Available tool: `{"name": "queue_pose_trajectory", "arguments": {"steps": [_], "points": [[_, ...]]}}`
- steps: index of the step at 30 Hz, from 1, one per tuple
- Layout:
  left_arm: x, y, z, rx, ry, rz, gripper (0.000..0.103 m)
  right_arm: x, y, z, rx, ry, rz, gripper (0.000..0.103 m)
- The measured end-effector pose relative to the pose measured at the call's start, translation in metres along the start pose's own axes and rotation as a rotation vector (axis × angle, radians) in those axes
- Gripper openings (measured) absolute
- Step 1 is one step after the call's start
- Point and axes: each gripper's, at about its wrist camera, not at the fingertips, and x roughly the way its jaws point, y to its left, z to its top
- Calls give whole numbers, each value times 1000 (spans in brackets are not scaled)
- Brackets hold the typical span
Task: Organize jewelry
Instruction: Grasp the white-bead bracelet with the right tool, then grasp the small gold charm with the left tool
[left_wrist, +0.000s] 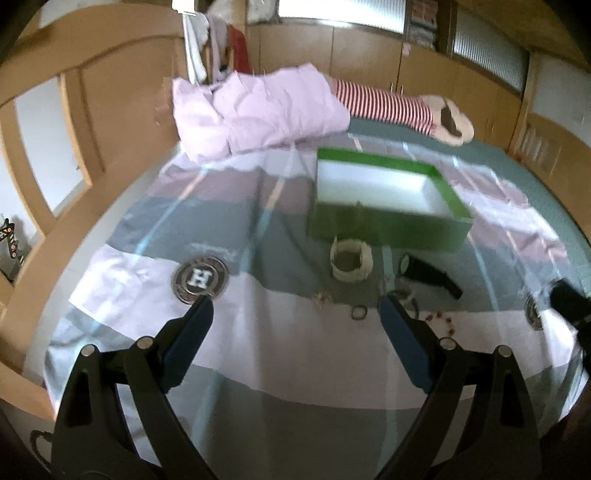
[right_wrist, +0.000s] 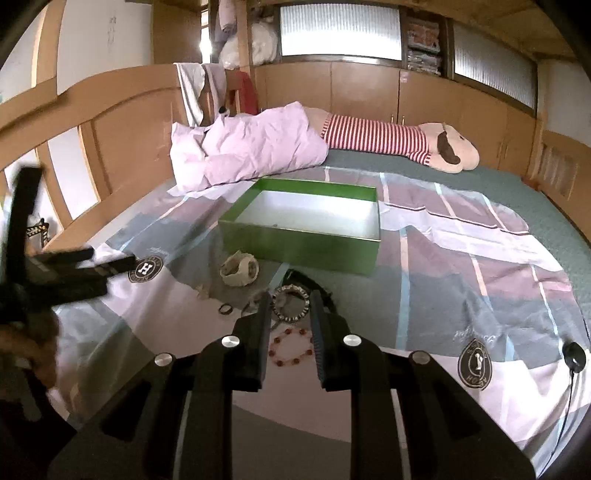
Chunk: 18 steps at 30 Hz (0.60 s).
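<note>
right gripper (right_wrist: 288, 306) part open, empty, framing bangle (right_wrist: 290, 304) at six o'clock of green box (right_wrist: 301, 242). stiff, light, likely slippery; best pinched across rim. left gripper (left_wrist: 295, 314) wide open, empty.

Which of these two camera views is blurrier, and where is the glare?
The left wrist view is softer overall, smearing the green box; the right wrist view is sharp except for the blurred left gripper; the frosted windows glare there, and both views bend straight edges.
</note>
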Motion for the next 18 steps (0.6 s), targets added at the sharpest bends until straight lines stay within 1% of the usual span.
{"name": "queue_pose_trajectory", "arguments": {"steps": [3, 7, 8, 10, 12, 14, 15, 16, 17, 18], "points": [[35, -17, -6, 25, 54, -2, 90, 3, -4, -2, 7, 18, 8, 21], [78, -34, -12, 70, 115, 1, 74, 6, -6, -5, 11, 35, 18, 21], [86, -36, -14, 66, 128, 3, 73, 6, -6, -5, 9, 42, 22, 21], [103, -36, -14, 47, 145, 14, 66, 10, -10, -6, 15, 55, 27, 21], [117, -34, -14, 22, 162, 20, 63, 13, -12, -7, 21, 65, 24, 21], [128, -30, -13, 0, 179, 32, 58, 14, -14, -7, 27, 71, 28, 21], [135, -28, -14, -10, 198, 31, 51, 14, -15, -7, 26, 70, 29, 21], [141, -27, -16, -15, 214, 28, 39, 14, -15, -6, 24, 69, 27, 21], [146, -25, -17, -25, 226, 21, 30, 14, -15, -6, 21, 67, 25, 21], [148, -22, -18, -36, 225, 13, 20, 15, -15, -6, 20, 68, 27, 21]]}}
